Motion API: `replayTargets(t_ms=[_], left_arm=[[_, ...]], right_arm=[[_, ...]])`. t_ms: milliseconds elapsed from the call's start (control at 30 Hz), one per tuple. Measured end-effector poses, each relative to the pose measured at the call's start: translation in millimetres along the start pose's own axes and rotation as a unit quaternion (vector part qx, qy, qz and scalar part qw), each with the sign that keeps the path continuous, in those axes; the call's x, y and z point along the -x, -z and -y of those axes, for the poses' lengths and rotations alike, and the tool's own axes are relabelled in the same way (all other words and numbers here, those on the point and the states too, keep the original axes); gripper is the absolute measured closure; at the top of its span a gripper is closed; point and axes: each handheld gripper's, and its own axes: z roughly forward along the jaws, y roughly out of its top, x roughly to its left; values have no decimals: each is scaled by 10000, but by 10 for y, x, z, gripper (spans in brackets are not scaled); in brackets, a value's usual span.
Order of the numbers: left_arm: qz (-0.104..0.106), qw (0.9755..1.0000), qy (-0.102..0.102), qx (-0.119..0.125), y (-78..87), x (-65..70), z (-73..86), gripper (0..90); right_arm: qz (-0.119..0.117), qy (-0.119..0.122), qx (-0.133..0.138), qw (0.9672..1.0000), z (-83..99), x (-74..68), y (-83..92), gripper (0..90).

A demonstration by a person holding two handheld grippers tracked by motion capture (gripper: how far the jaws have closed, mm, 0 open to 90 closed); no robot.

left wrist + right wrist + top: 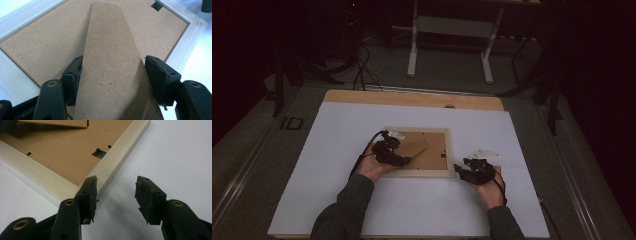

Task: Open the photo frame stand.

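White table sheet (362, 210); face-down picture frame (45, 180). Left gripper (113, 75) astride brown easel stand (110, 62), grip unclear; right gripper (116, 192) wide, empty, beside frame corner.

- Left tool (404, 161): black, with a black cable looping from its back.
- Right tool (460, 171): black, brass-ringed screw holes on its arms, worn pads (91, 192).
- Both forearms wear dark grey-green sleeves (343, 212).
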Motion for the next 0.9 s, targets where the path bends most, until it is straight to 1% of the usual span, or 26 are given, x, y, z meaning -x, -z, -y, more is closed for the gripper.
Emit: replayTargets(t_ms=[200,233,400,467,533,600,667,767,900], left_arm=[[-160,9997,-195,66,44,61,-8,377],[-177,9996,-191,88,47,73,-9,377],[-295,9990,-320,125,77,116,-12,377],[-315,9989,-317,166,83,133,-6,377],[-360,9985,-358,191,91,147,3,377],[-399,9983,-372,215,97,162,13,377],[-424,9980,-404,230,104,169,19,377],[-455,9977,-428,245,109,184,21,377],[-518,9971,-482,269,120,207,21,377]], right_arm=[[-11,110,31,9999,-77,-35,-20,511],[-13,119,36,9999,-92,-44,-24,511],[-48,160,61,9998,-167,-80,-53,511],[-46,192,67,9998,-200,-91,-58,511],[-41,212,67,9997,-226,-93,-53,511],[-52,215,83,9997,-256,-91,-46,511],[-181,120,141,9997,-291,-73,-27,512],[-219,63,193,9996,-337,-46,-8,512],[-188,97,215,9995,-400,-18,22,512]])
